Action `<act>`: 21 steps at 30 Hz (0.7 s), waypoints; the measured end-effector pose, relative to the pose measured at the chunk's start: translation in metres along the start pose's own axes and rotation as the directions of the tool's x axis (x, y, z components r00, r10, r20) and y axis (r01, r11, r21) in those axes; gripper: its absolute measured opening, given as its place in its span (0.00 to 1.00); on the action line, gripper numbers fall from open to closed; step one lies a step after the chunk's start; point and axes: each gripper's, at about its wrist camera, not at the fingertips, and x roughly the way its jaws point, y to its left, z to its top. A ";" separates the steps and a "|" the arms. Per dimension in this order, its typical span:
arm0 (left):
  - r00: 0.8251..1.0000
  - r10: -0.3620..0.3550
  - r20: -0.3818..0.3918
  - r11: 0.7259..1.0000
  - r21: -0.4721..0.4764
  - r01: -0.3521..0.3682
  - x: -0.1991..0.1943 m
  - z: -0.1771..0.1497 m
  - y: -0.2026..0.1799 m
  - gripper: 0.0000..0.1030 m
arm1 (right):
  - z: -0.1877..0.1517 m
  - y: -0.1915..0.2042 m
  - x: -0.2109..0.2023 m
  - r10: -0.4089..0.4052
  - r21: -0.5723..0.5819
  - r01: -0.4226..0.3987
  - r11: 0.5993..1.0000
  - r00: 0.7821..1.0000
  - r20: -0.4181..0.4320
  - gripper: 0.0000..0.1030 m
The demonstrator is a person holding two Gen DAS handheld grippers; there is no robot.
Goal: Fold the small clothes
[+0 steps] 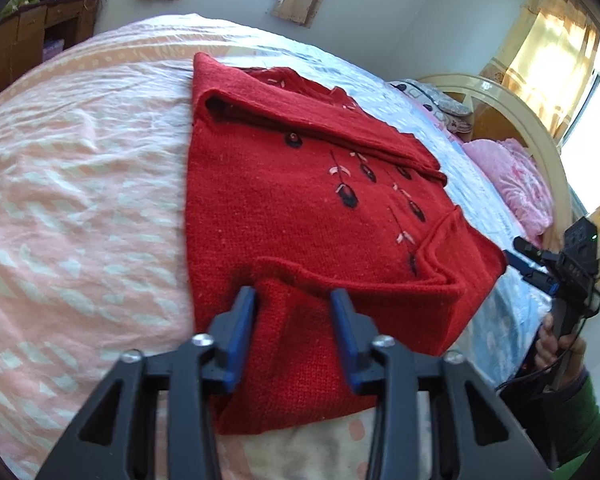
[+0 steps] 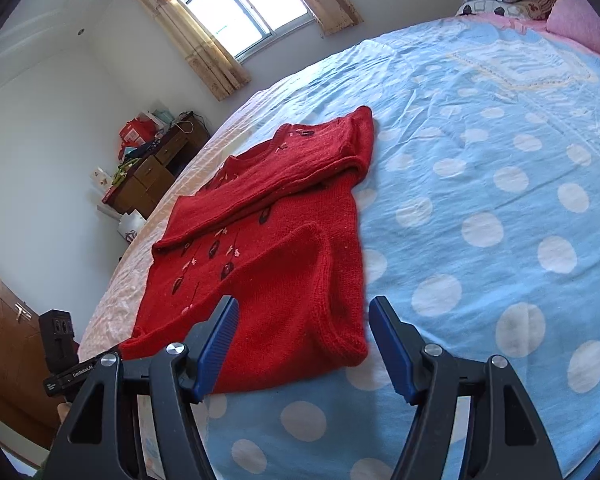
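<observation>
A small red knitted sweater with dark and pink flower embroidery lies flat on the bed, both sleeves folded in across its front. It also shows in the right wrist view. My left gripper is open, its blue fingers straddling the near hem corner of the sweater. My right gripper is open over the other near hem corner. In the left wrist view the right gripper appears at the far right, held by a hand just off the sweater's edge.
The bed has a pink sheet on one side and a blue polka-dot sheet on the other. Pink pillows and a cream headboard lie at the bed's head. A wooden desk stands by the wall.
</observation>
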 end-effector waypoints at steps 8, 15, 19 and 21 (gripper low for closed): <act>0.998 -0.043 0.048 0.994 -0.098 0.048 -0.012 0.002 0.014 0.08 | 0.021 0.022 0.013 -0.043 -0.152 0.044 0.987 0.999 0.009 0.66; 1.000 0.002 0.013 1.000 -0.021 -0.001 0.003 0.001 -0.002 0.09 | 0.024 0.048 0.069 -0.120 -0.332 0.097 0.938 0.992 -0.048 0.66; 1.000 0.006 0.013 1.000 0.005 -0.006 0.004 0.002 -0.005 0.16 | 0.012 0.052 0.088 -0.167 -0.371 0.127 0.920 0.983 -0.078 0.65; 1.000 0.000 0.017 1.000 0.003 -0.001 0.004 0.003 -0.004 0.16 | 0.007 0.056 0.085 -0.187 -0.404 0.150 0.902 0.981 -0.052 0.43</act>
